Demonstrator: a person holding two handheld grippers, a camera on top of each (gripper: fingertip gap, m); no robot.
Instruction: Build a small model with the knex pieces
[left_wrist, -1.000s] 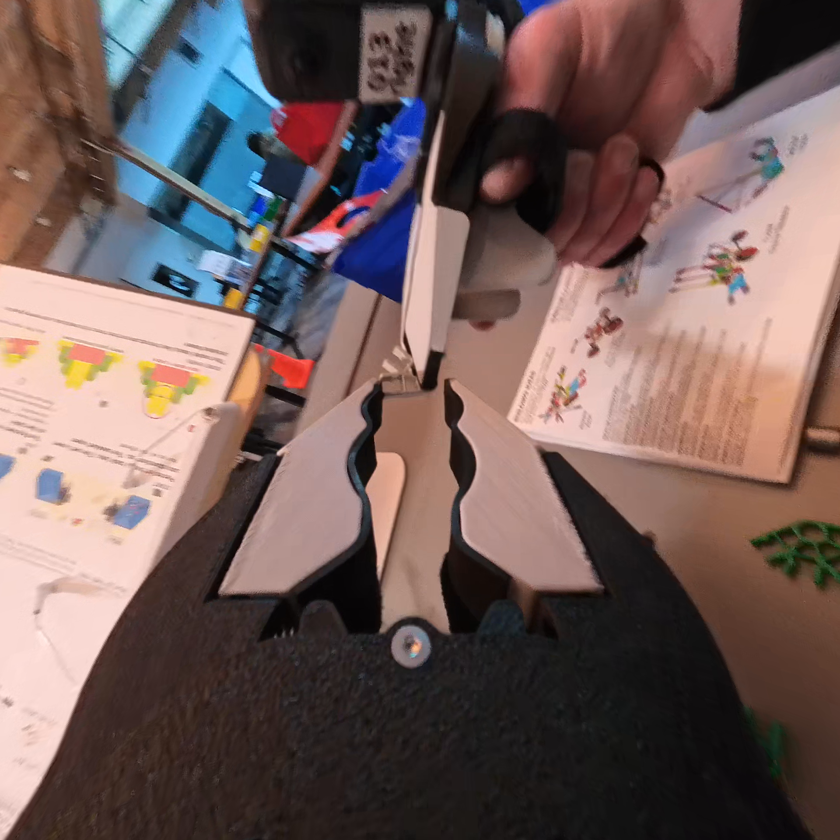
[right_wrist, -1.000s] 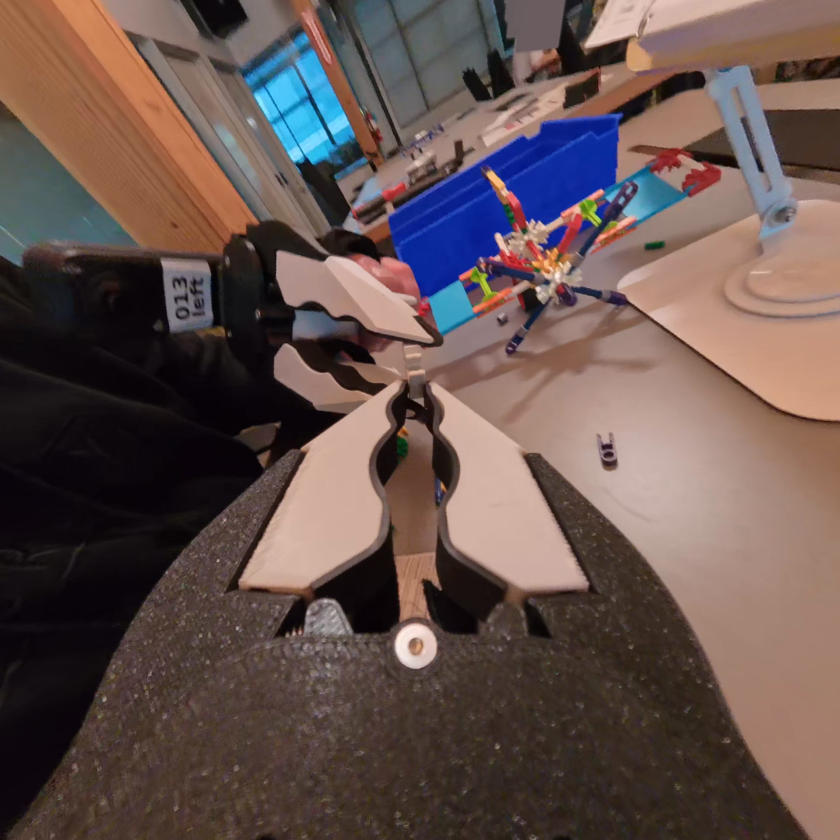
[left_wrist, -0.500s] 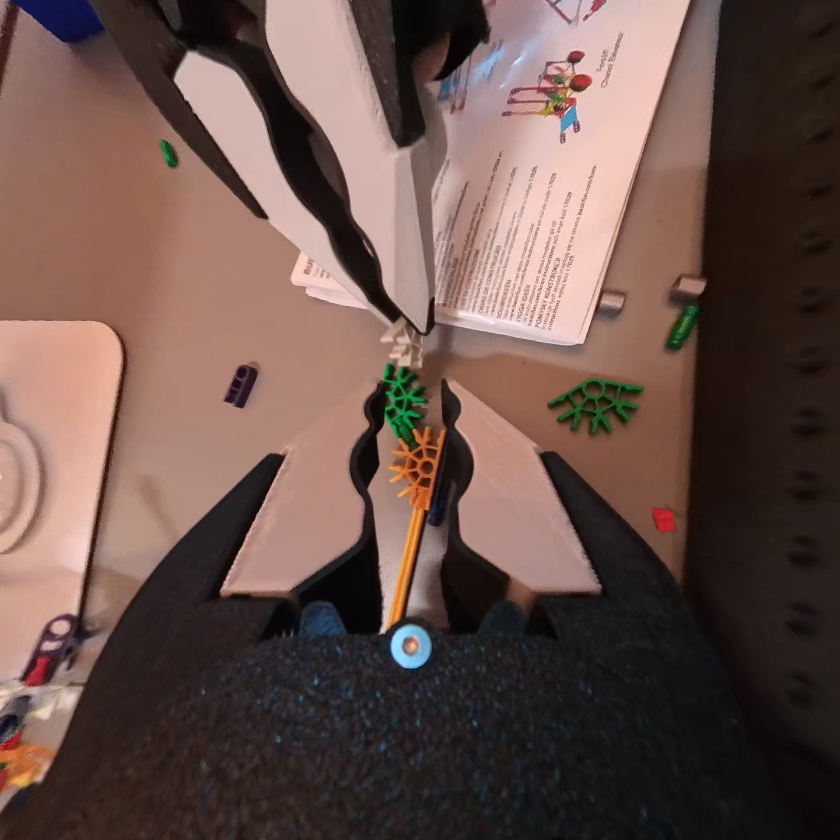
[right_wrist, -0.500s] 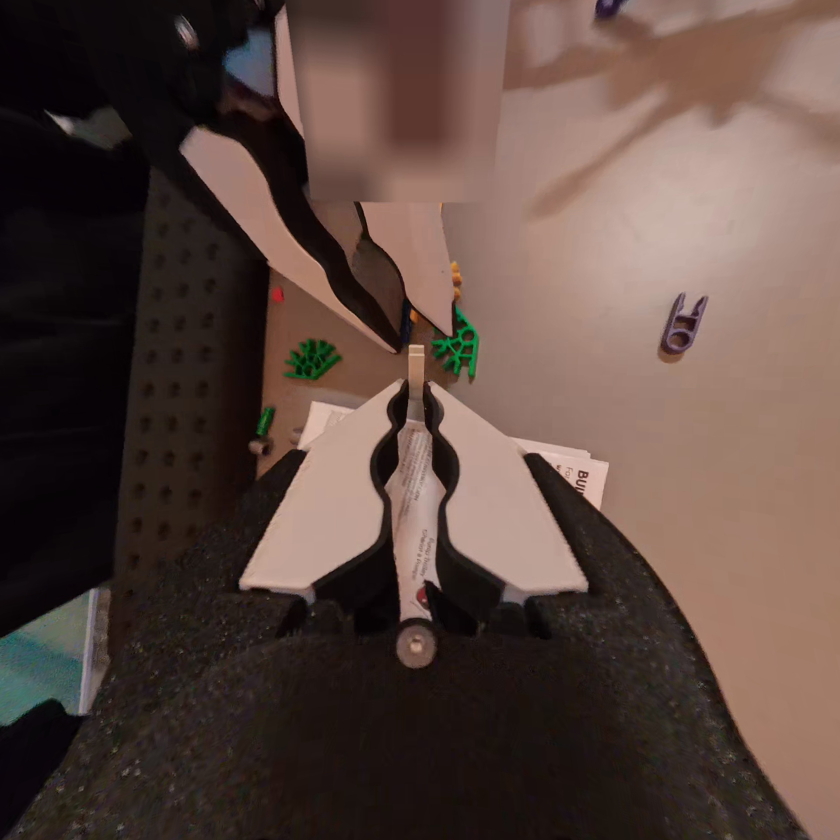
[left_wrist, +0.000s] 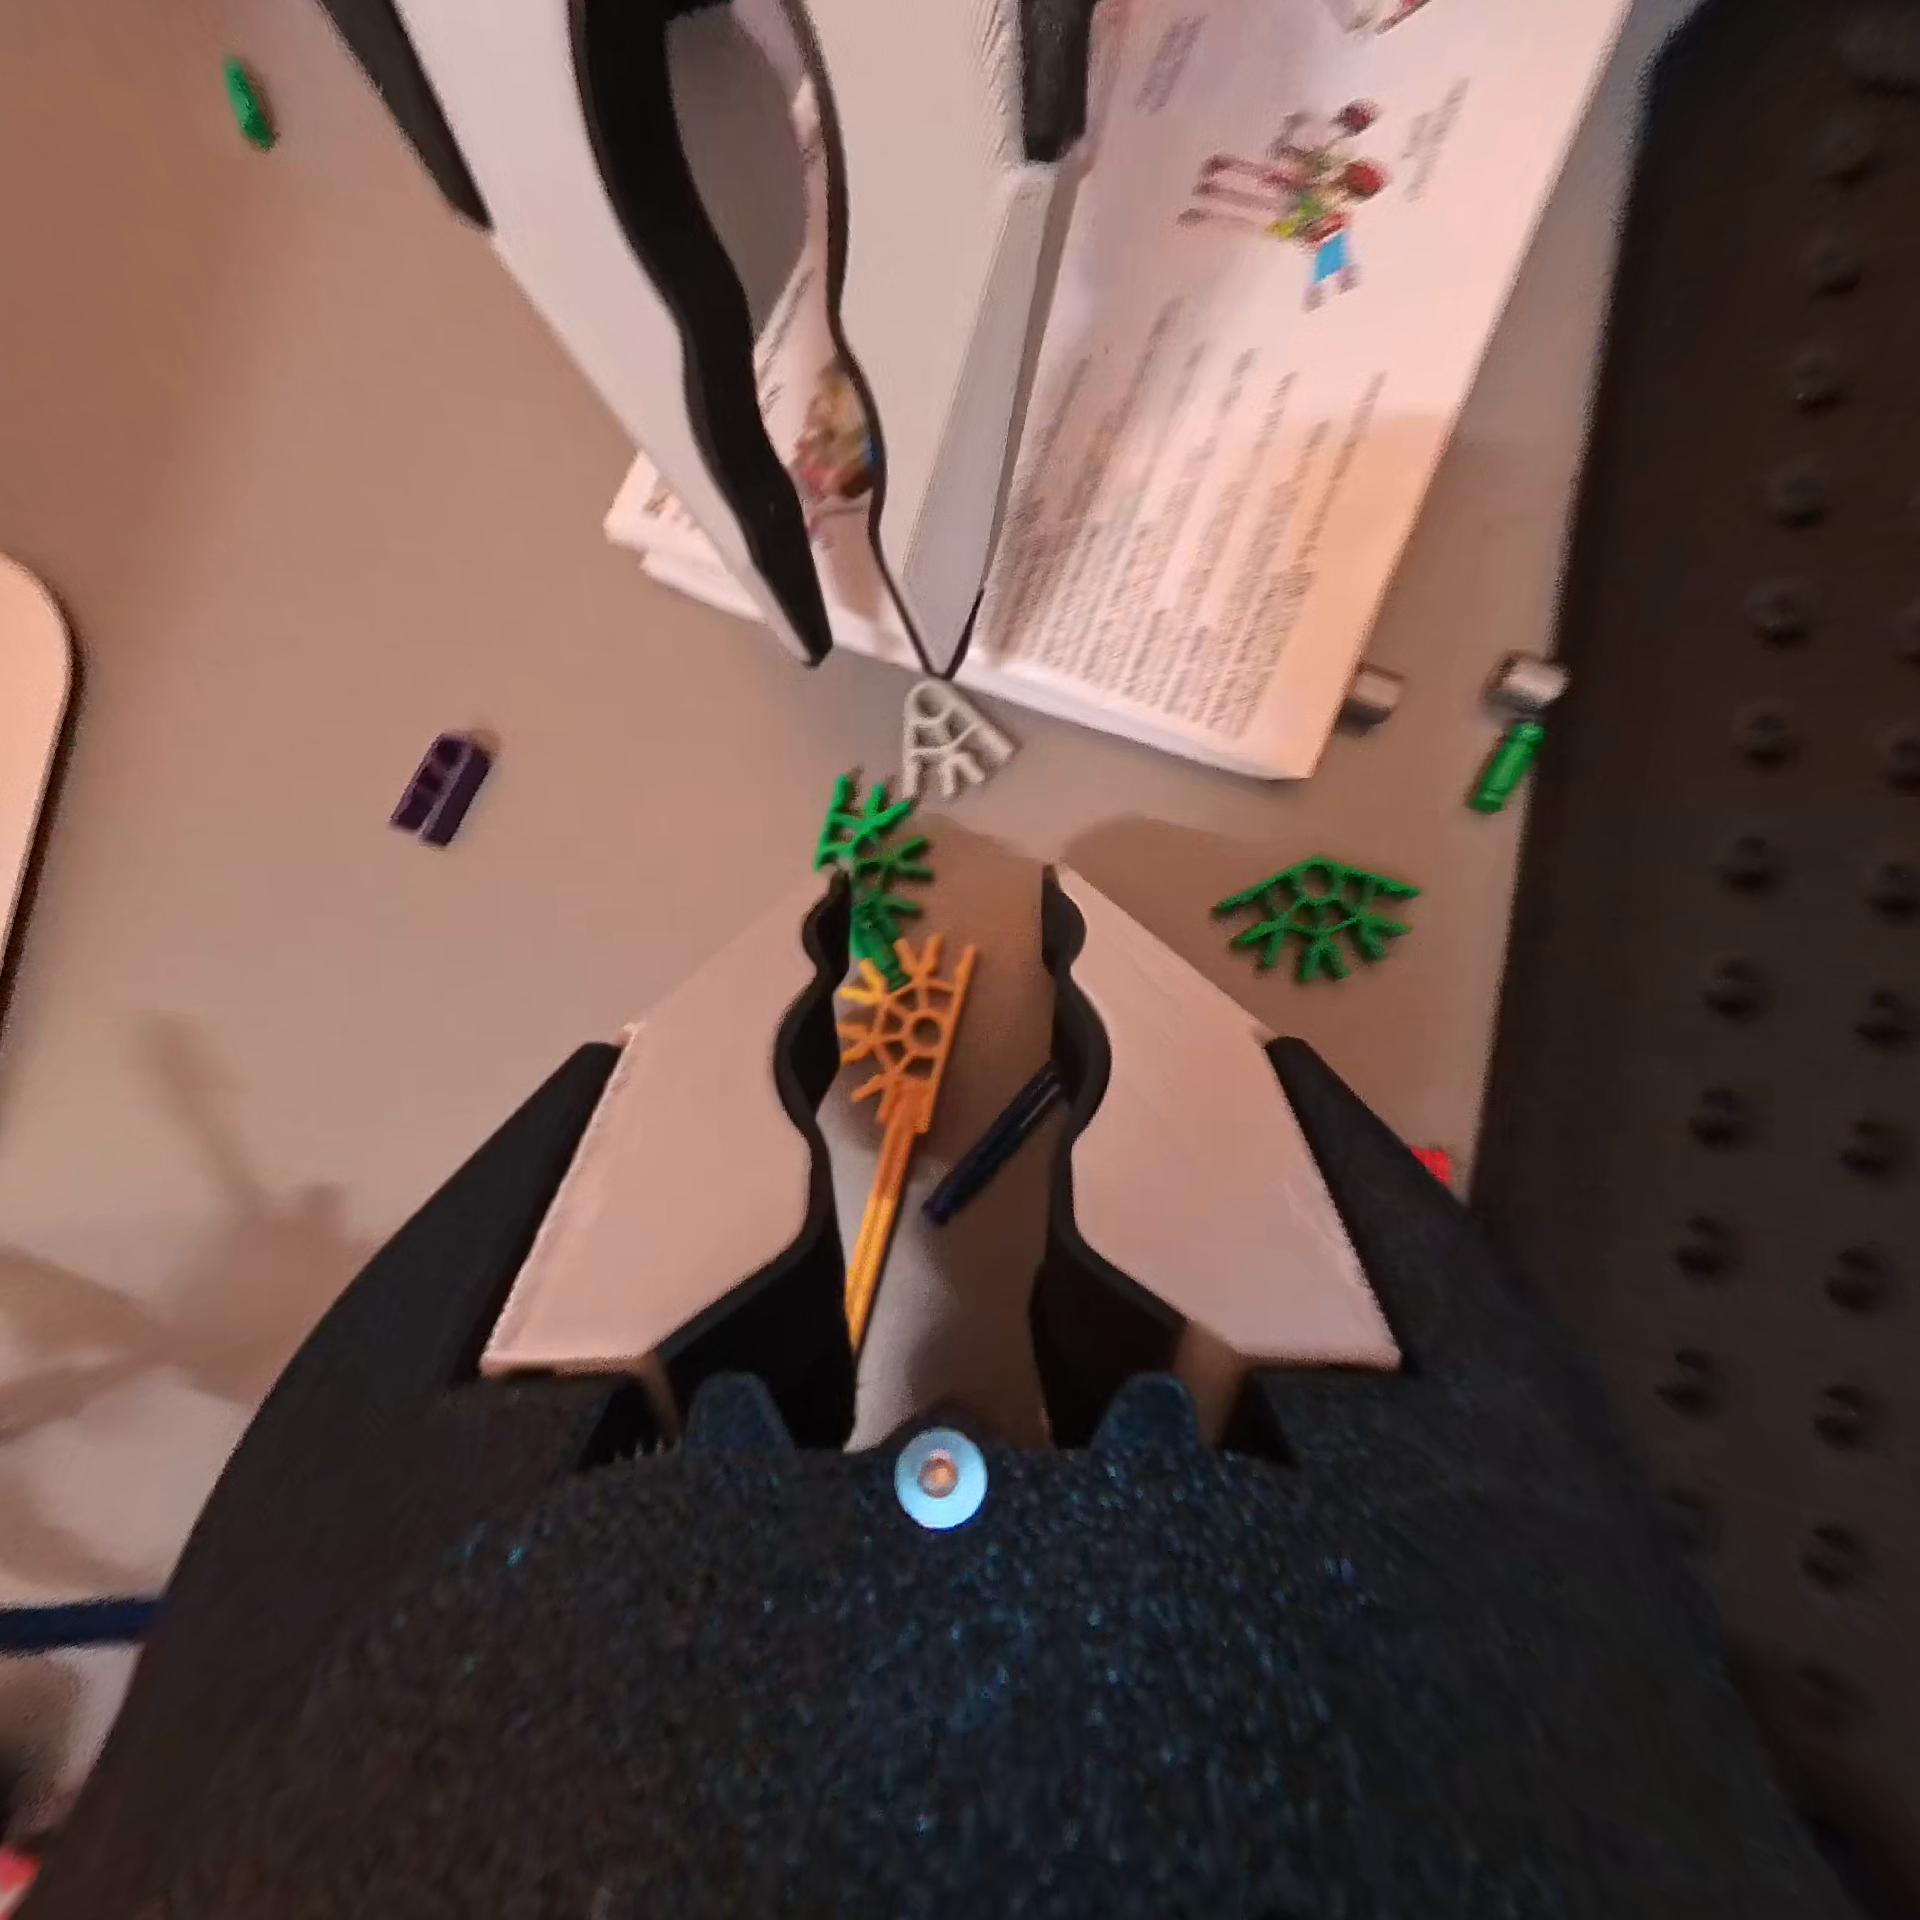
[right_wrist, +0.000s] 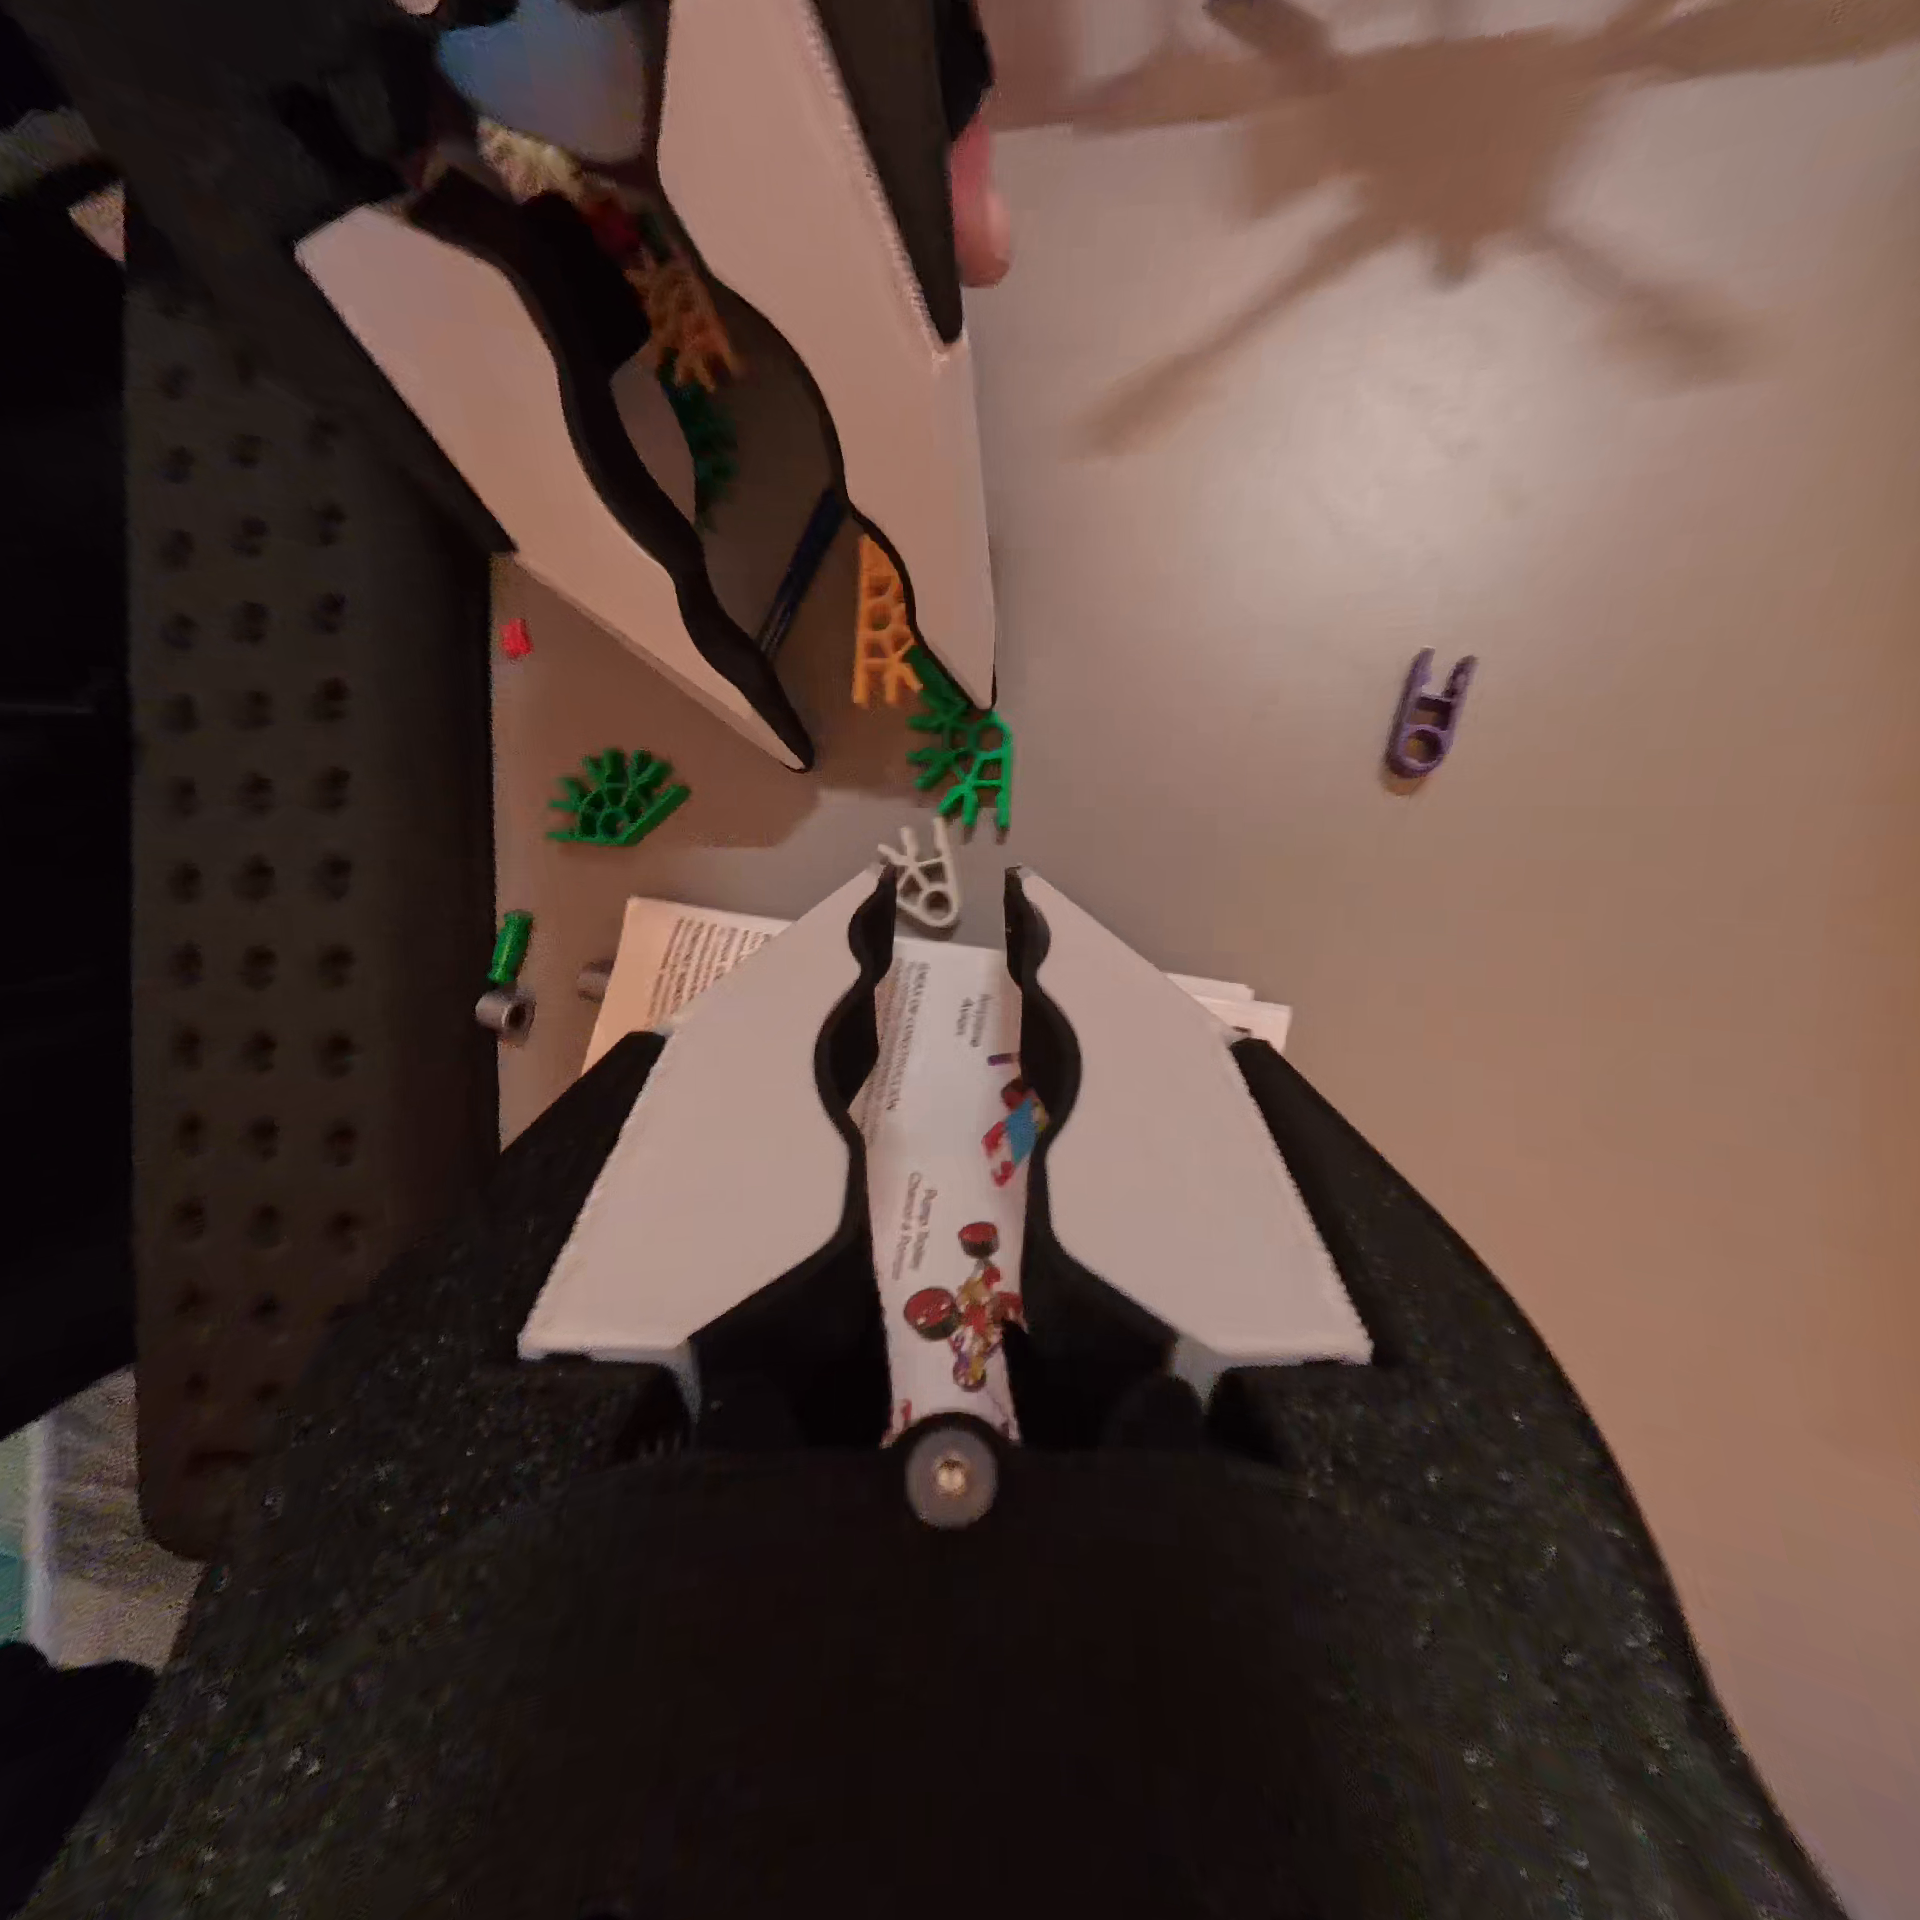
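Currently, both your grippers stand open, holding nothing: left gripper (left_wrist: 940, 883) over the green connector (left_wrist: 873, 857), right gripper (right_wrist: 951, 883) around the grey connector (right_wrist: 925, 883). Centre the grey connector between the fingertips before closing.

Three green connectors (left_wrist: 1317, 918), one grey (left_wrist: 948, 740), one orange (left_wrist: 902, 1029), one purple clip (left_wrist: 441, 785), two grippers (left_wrist: 940, 883).

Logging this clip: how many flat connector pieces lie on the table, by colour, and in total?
Green connectors: 2
Orange connector: 1
Pale grey connector: 1
Purple connector: 1
Total: 5
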